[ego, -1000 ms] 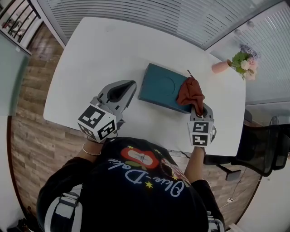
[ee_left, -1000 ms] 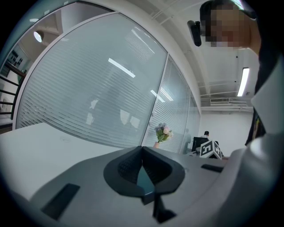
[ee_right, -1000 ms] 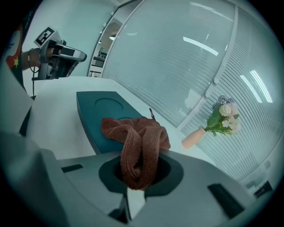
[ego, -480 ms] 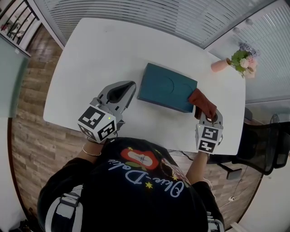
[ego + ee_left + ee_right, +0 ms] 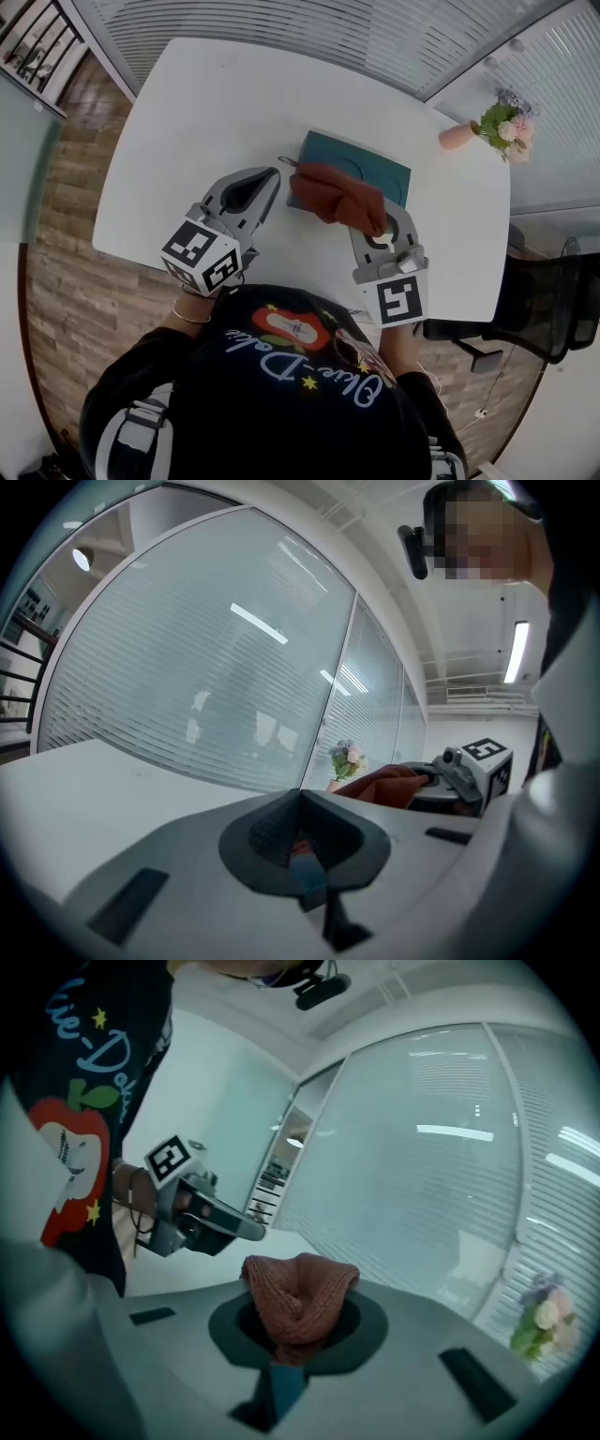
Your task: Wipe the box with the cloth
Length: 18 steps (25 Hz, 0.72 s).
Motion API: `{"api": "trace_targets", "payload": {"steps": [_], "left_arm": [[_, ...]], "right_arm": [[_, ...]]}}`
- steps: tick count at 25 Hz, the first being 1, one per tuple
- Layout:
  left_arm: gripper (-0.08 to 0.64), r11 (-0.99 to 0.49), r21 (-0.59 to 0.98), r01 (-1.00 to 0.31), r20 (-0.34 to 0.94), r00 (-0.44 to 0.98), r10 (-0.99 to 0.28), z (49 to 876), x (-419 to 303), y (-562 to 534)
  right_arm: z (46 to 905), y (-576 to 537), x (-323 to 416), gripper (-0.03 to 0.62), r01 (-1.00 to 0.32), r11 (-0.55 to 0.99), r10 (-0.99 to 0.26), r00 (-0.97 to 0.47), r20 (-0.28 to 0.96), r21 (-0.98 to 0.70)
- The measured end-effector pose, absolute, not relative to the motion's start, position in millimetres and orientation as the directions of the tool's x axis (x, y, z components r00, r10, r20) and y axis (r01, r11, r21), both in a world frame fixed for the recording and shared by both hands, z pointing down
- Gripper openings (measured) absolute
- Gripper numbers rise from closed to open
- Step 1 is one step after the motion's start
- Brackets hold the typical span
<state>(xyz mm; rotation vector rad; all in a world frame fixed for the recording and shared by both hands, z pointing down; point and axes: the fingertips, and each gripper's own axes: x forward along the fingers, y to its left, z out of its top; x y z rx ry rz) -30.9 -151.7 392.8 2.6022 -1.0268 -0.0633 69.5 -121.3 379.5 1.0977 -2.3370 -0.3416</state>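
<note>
- Over the white oval table (image 5: 187, 112), in the head view, a flat teal rectangular box (image 5: 382, 175) is lying right of the middle, with one long side facing you.
- You are pressing a rust-red knitted cloth (image 5: 336, 194) onto the near left part of the box; the cloth is bunching over that corner and hiding it.
- Your right gripper (image 5: 371, 223) is reaching in from the near side, its tips buried under the cloth.
- Your left gripper (image 5: 269, 181) is lying low over the table just beside the box's left end, pointing toward it; whether it is touching the box cannot be told.
- A pink vase of flowers (image 5: 487, 127) is standing near the far right edge, well apart from the box.
- Along the left gripper view, the jaws are sitting together with nothing clamped between them. Past them, the cloth (image 5: 384, 782) is showing in a heap in front of your right gripper, and the flowers (image 5: 345, 758) are standing farther back by the window blinds.
- Along the right gripper view, the jaws are clamping a thick fold of the cloth (image 5: 300, 1299), which is bulging up above them. Your left gripper (image 5: 255, 1232) is pointing in from the left, and the flowers (image 5: 544, 1312) are showing at the right edge.
</note>
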Motion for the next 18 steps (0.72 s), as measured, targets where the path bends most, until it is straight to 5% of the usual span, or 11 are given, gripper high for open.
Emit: {"api": "trace_targets", "payload": {"steps": [7, 18], "left_arm": [[0.003, -0.661, 0.341, -0.669, 0.081, 0.721, -0.688, 392.7, -39.5, -152.2], [0.003, -0.667, 0.350, -0.658, 0.081, 0.730, -0.678, 393.0, -38.4, -151.1]], "right_arm": [[433.7, -110.8, -4.8, 0.026, -0.487, 0.813, -0.582, -0.658, 0.478, 0.319], [462.8, -121.6, 42.2, 0.028, -0.601, 0.740, -0.647, -0.513, 0.564, 0.302]]}}
